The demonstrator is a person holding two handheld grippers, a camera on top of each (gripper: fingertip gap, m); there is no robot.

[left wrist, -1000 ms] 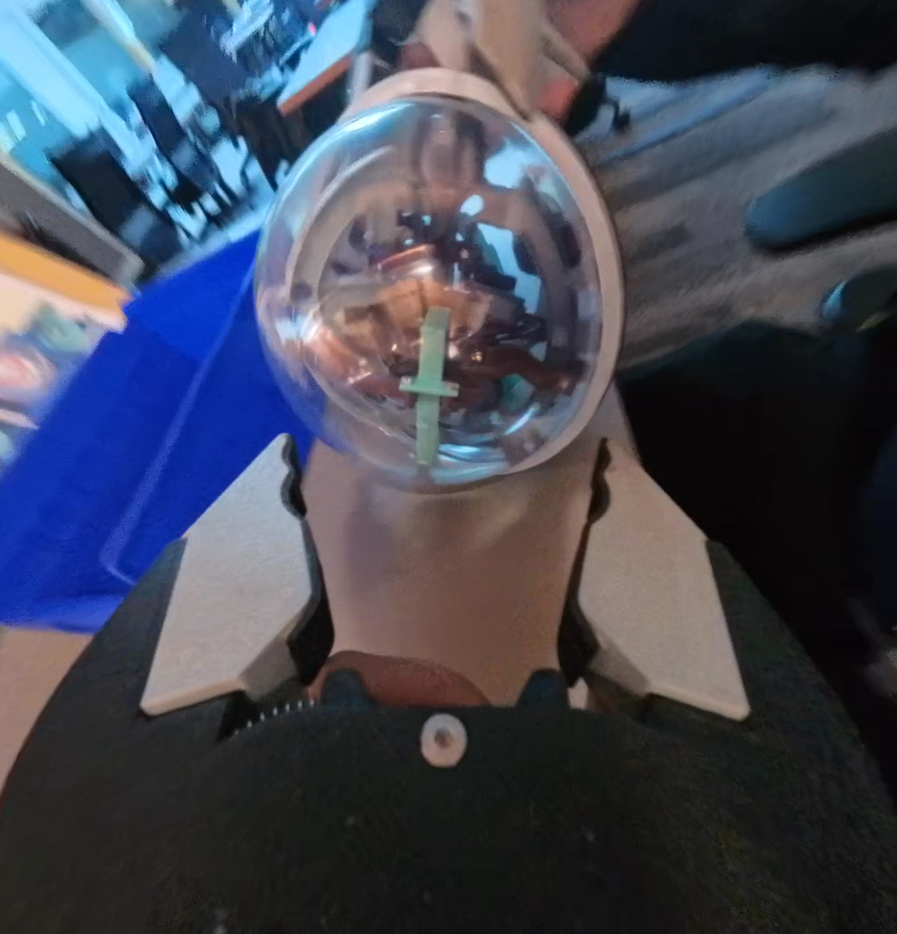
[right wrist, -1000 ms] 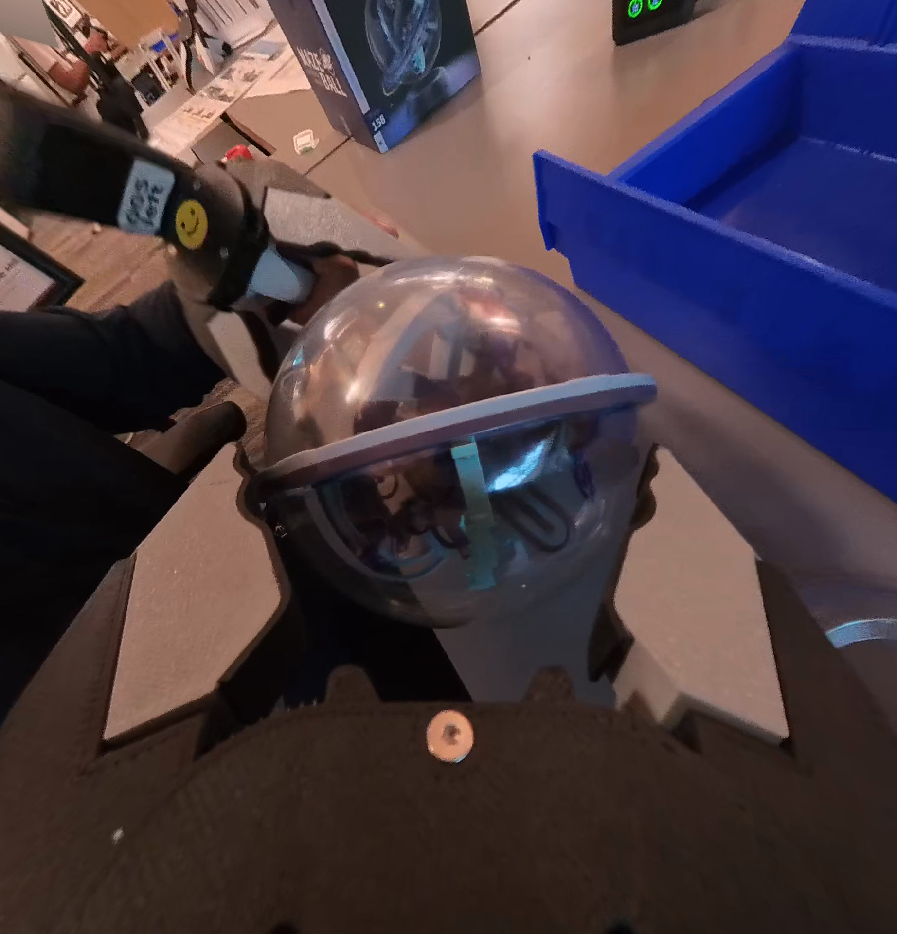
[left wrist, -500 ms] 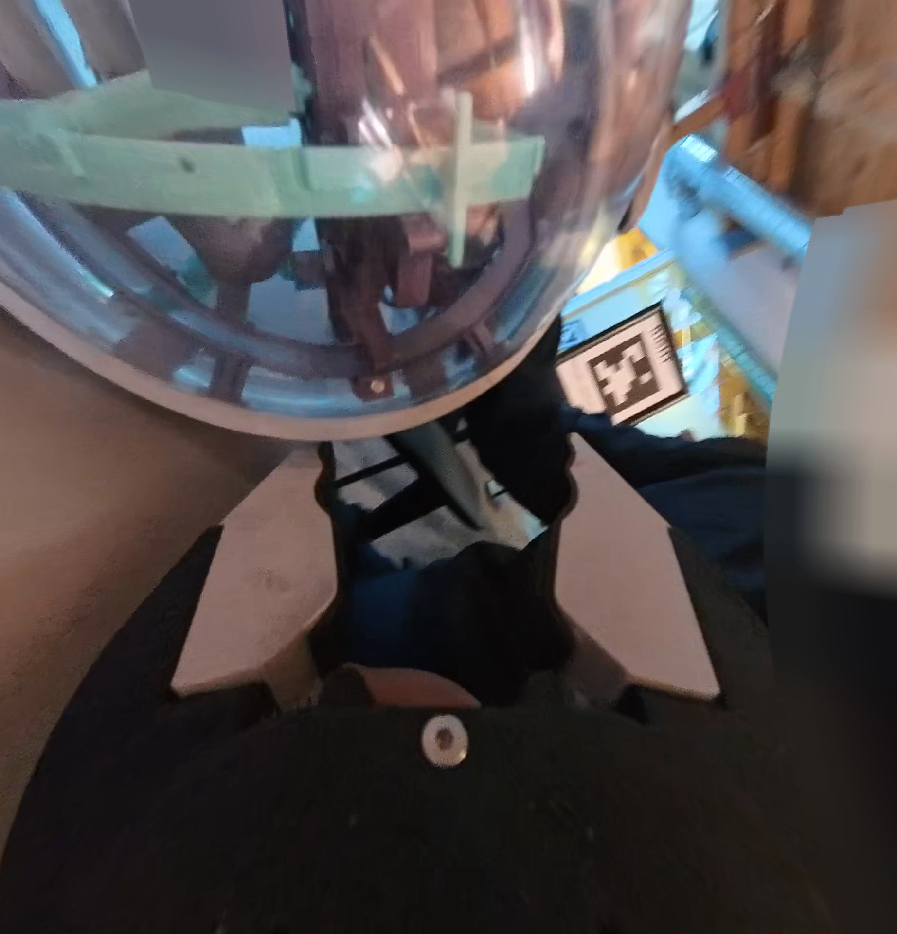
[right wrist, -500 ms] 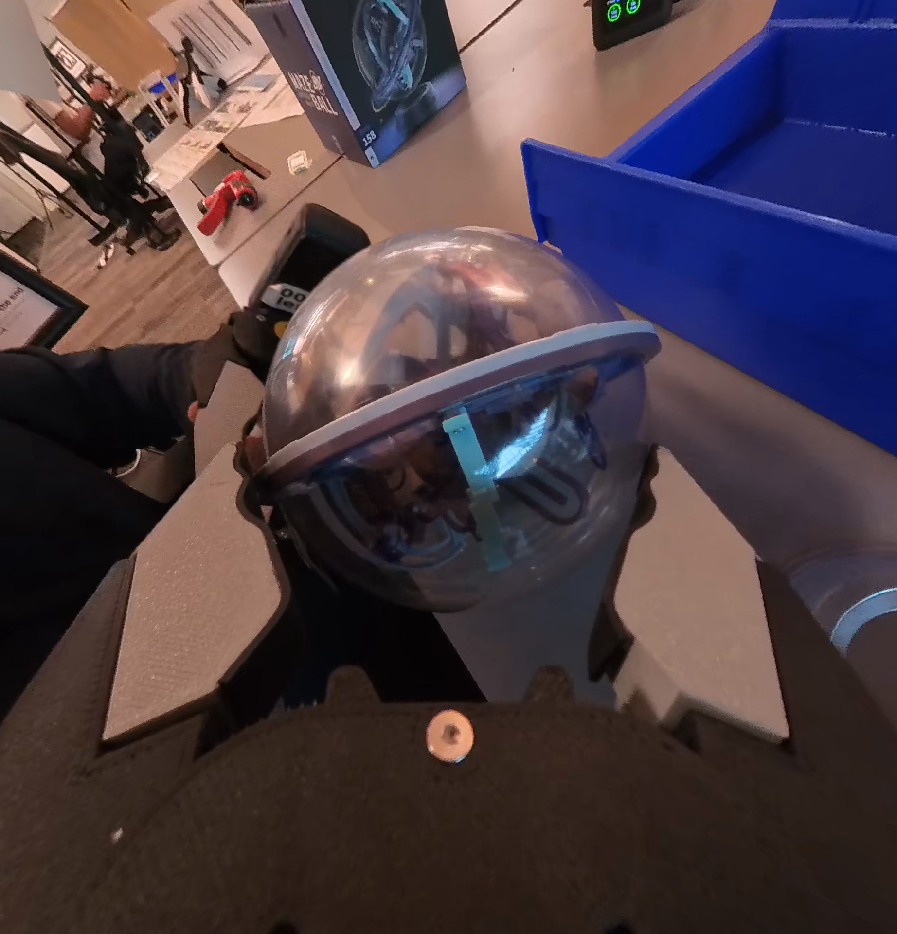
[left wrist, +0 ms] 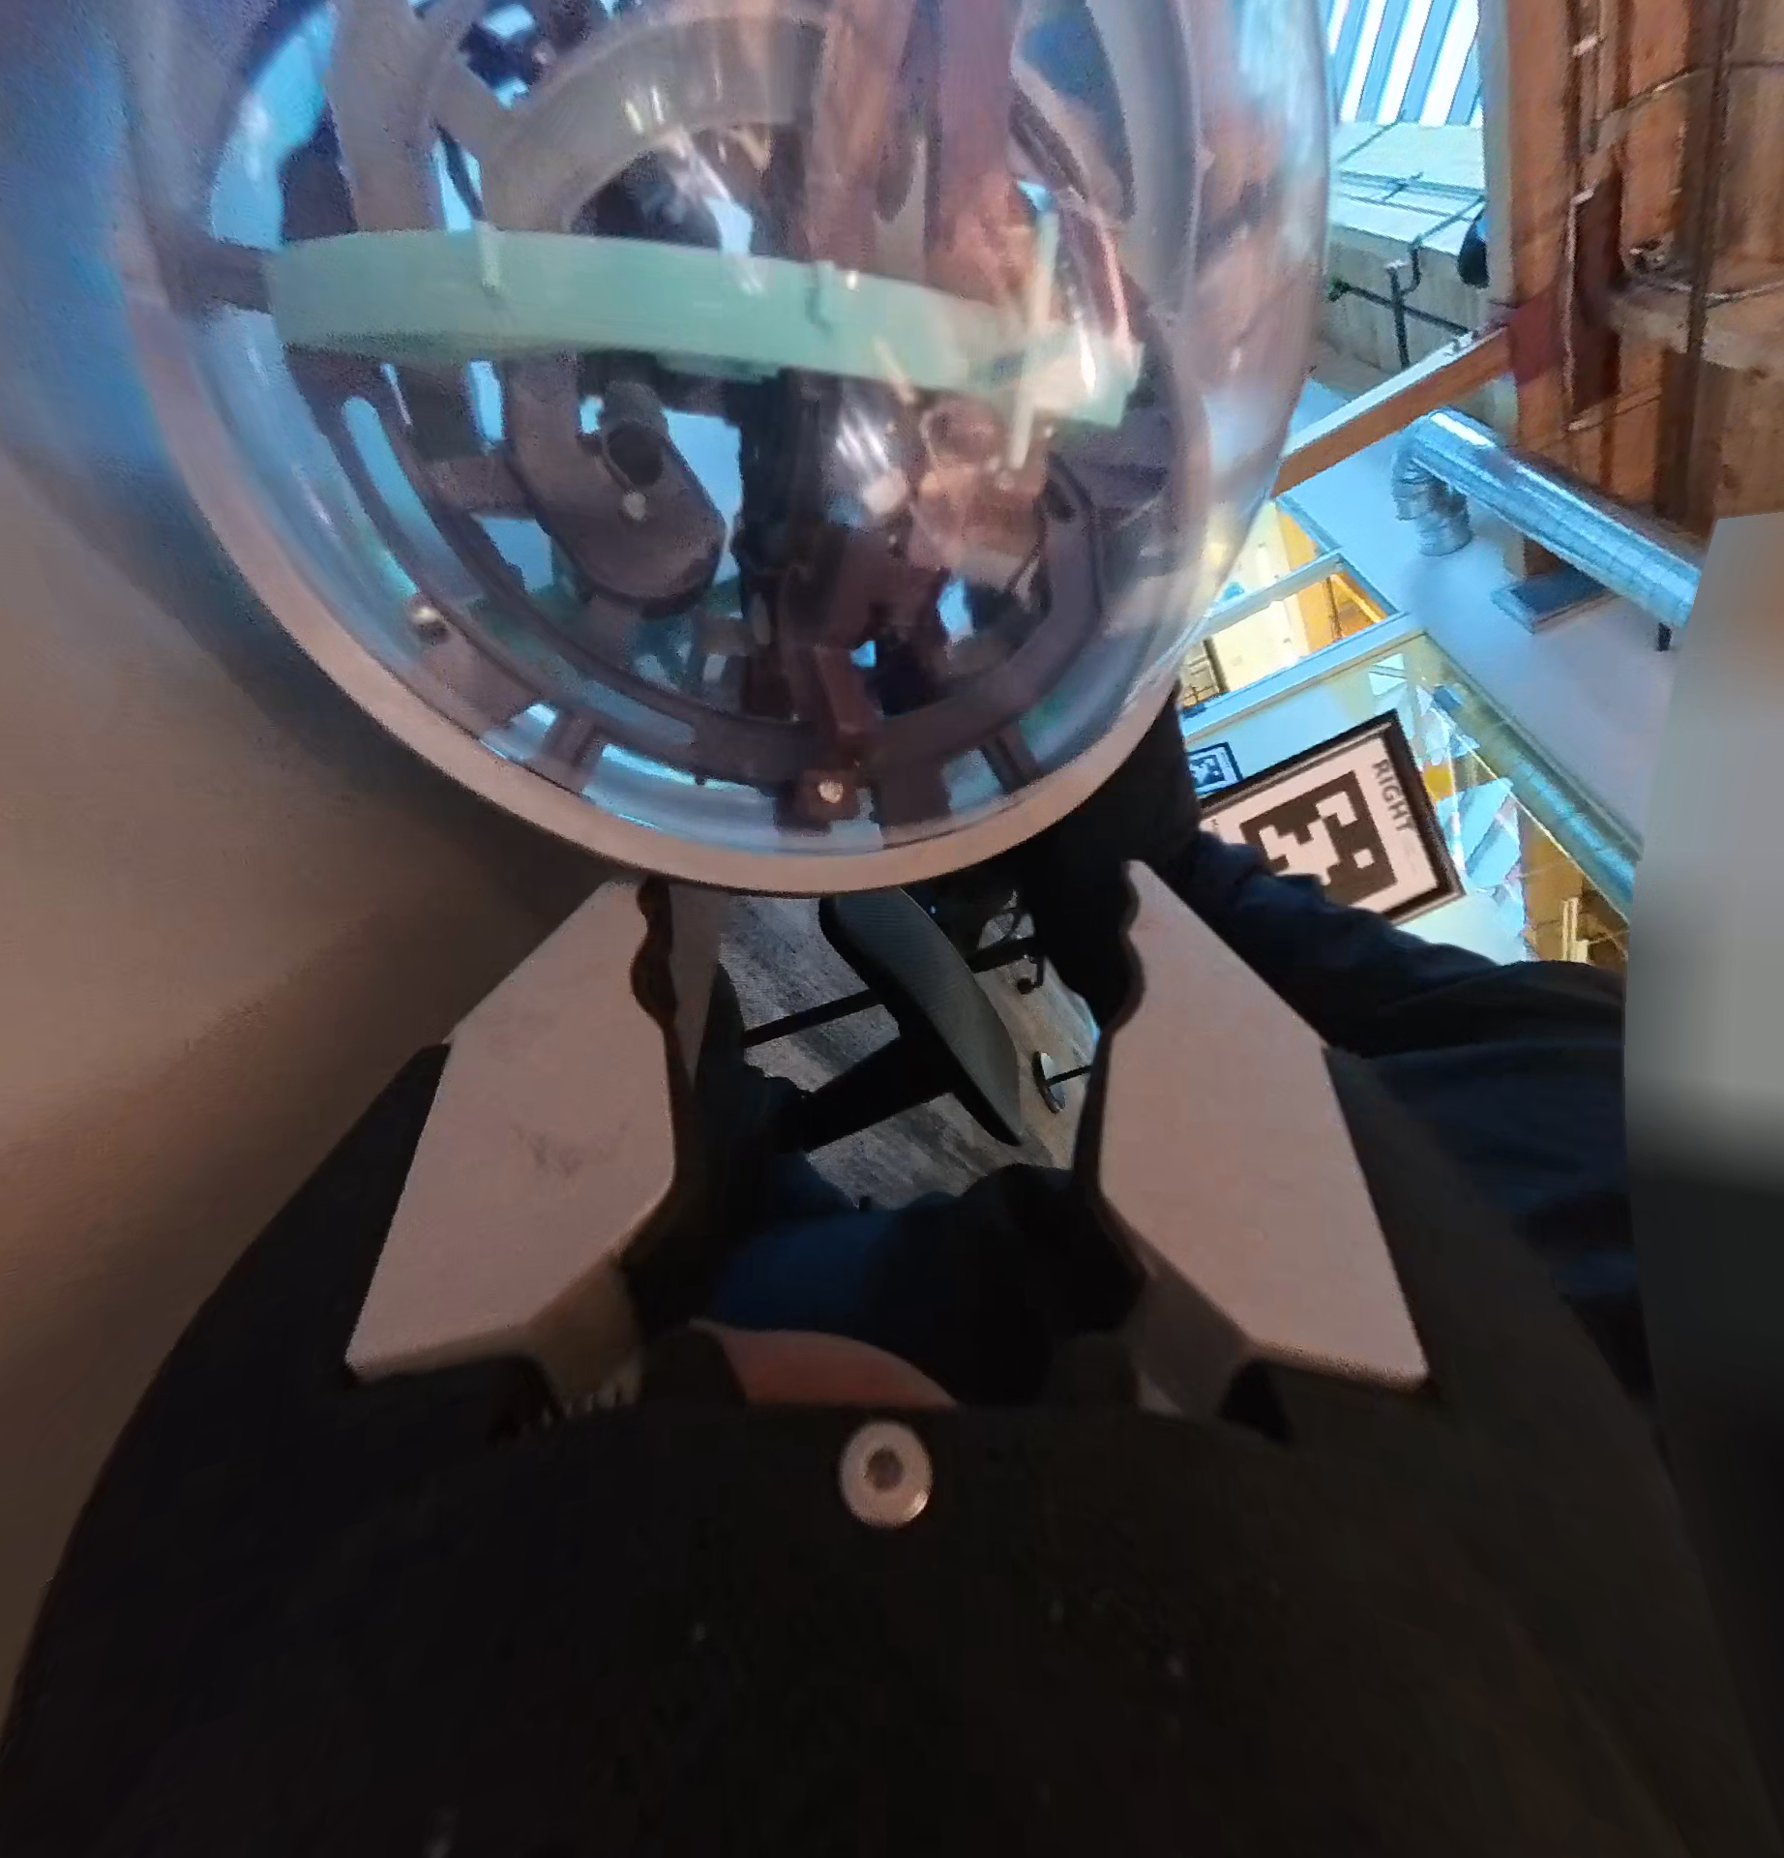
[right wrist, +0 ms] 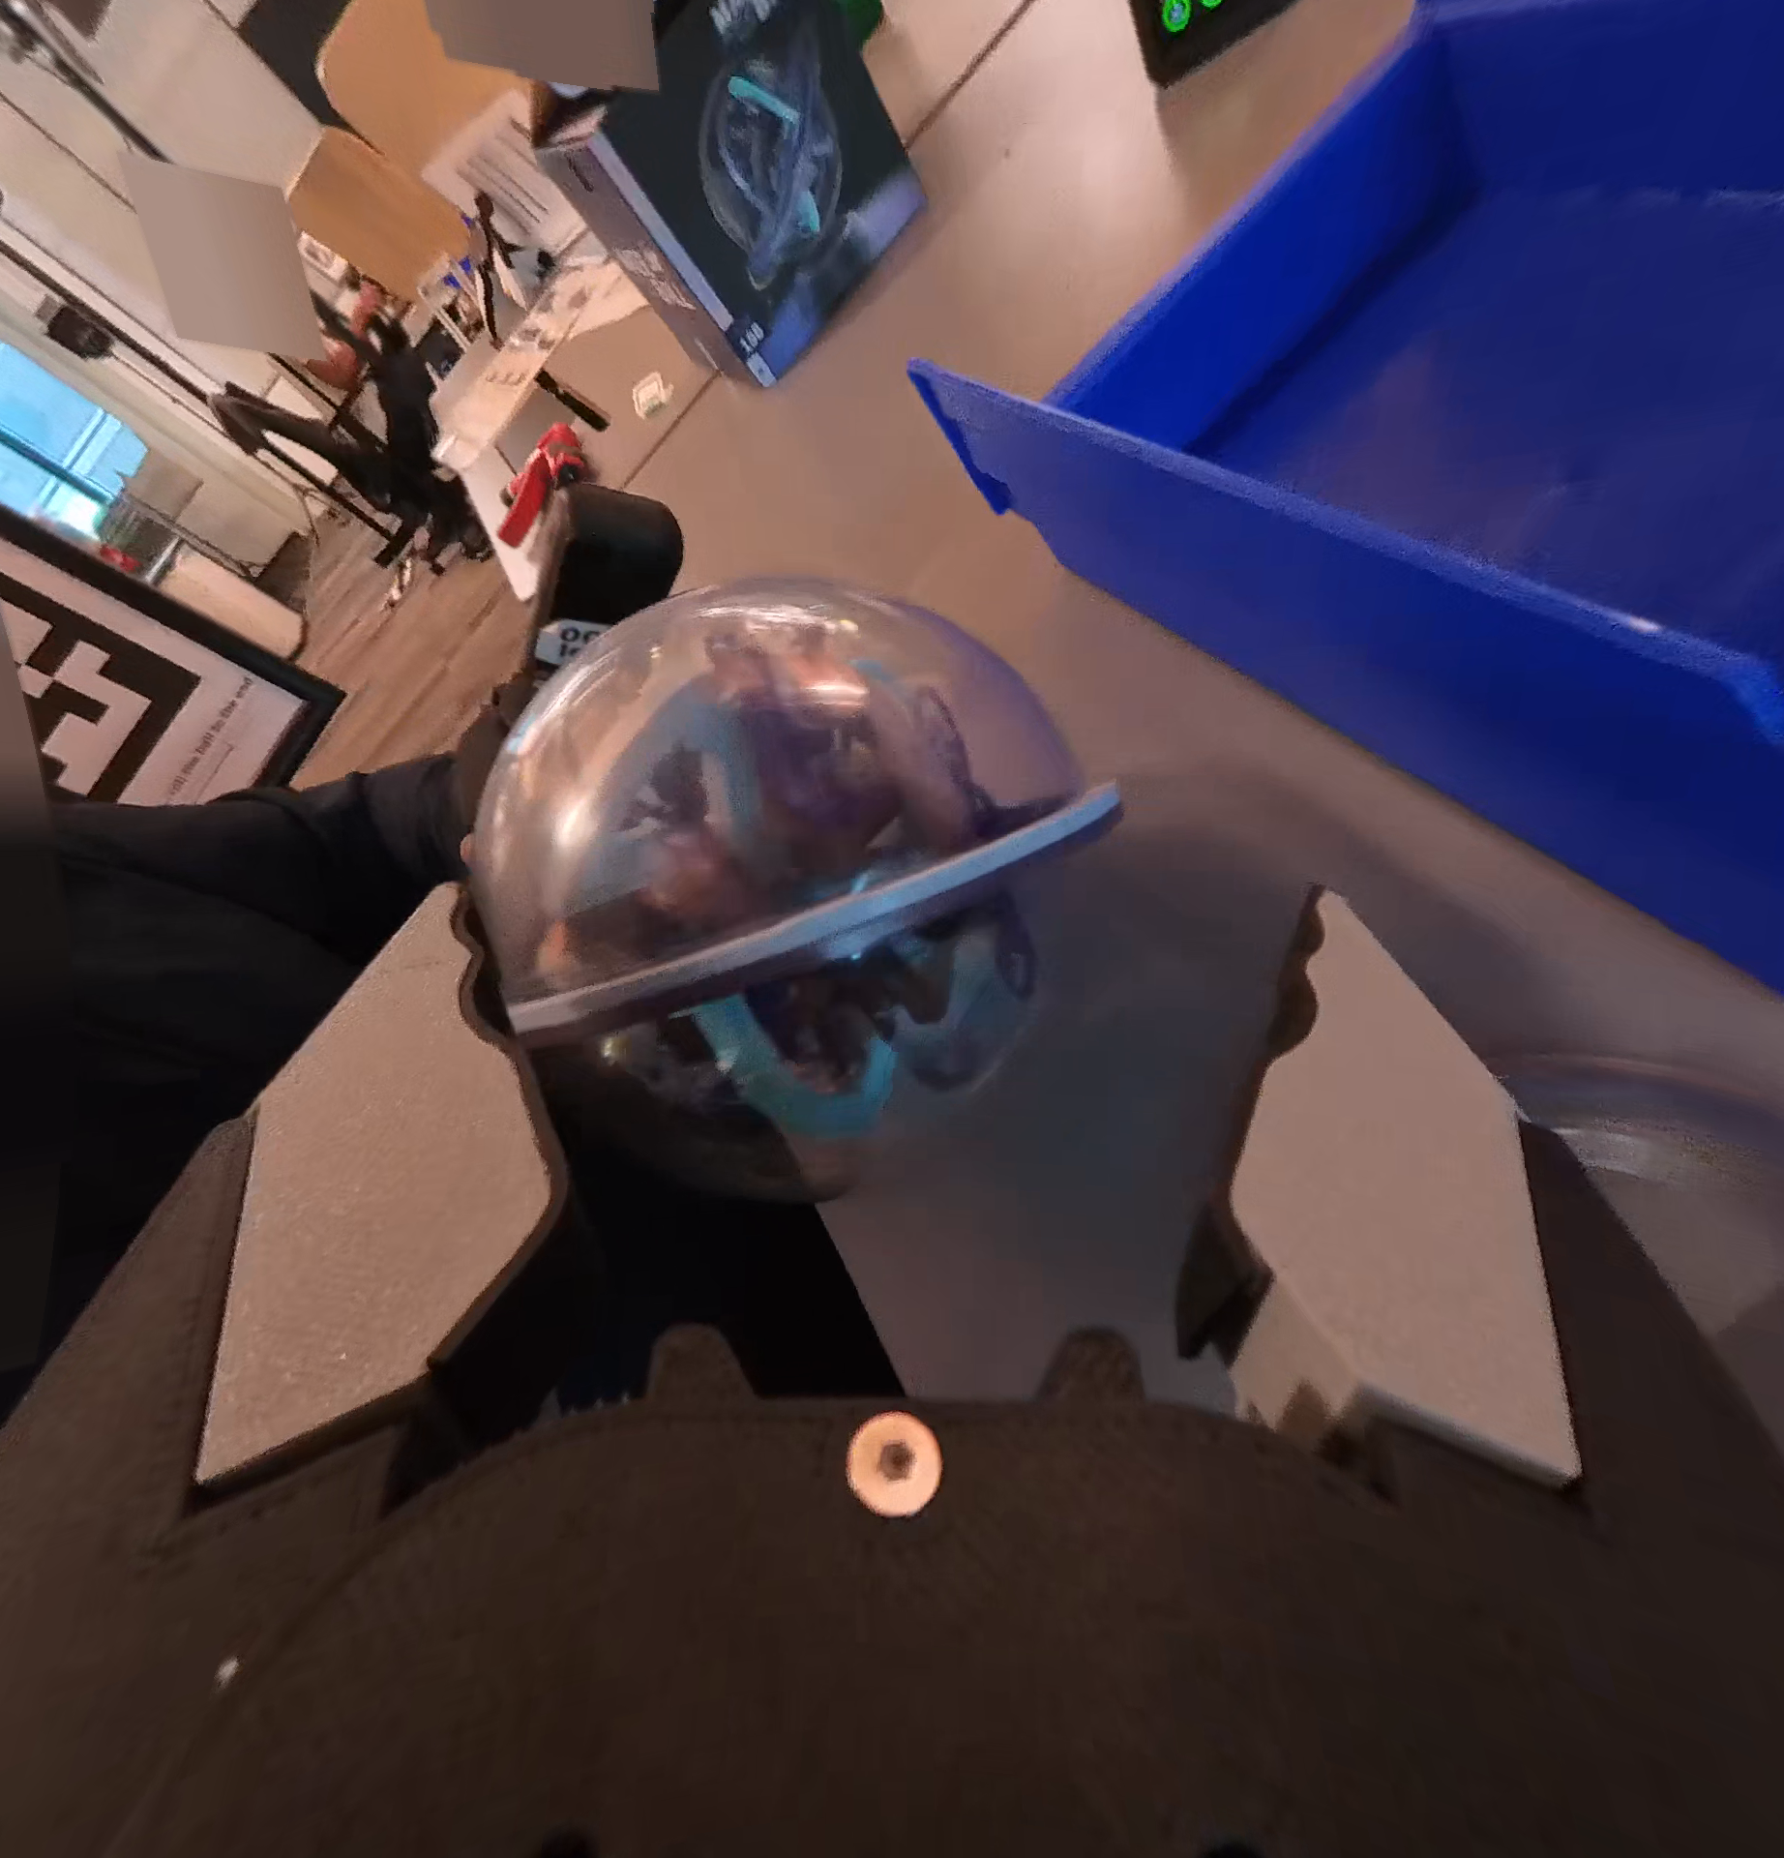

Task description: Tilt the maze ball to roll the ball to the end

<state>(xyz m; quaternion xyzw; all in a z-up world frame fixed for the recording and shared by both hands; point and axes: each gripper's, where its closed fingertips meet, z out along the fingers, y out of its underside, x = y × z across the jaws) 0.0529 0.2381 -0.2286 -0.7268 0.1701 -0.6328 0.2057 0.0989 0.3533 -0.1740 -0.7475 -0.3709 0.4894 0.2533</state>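
Observation:
The maze ball [left wrist: 727, 422] is a clear sphere with a grey ring around its middle and brown and teal tracks inside. In the left wrist view it fills the top, and my left gripper [left wrist: 893, 895] pinches its lower edge between the fingertips. In the right wrist view the maze ball [right wrist: 767, 865] is tilted, ring sloping up to the right, and held above the table. My right gripper [right wrist: 883, 905] is open: its left finger touches the ball and its right finger stands clear. The left gripper [right wrist: 607, 543] shows behind the ball. I cannot pick out the small ball inside.
A blue bin [right wrist: 1370, 563] stands on the beige table [right wrist: 968, 483] to the right. The ball's dark box [right wrist: 767, 201] stands farther back. A clear round object [right wrist: 1622, 1106] lies by my right finger. A person's dark sleeve [left wrist: 1421, 1056] and a framed marker board [left wrist: 1340, 834] are near.
My right gripper has opened off the ball and drawn back. My left gripper, wide open a second ago, has closed on the ball. The ball has tilted further.

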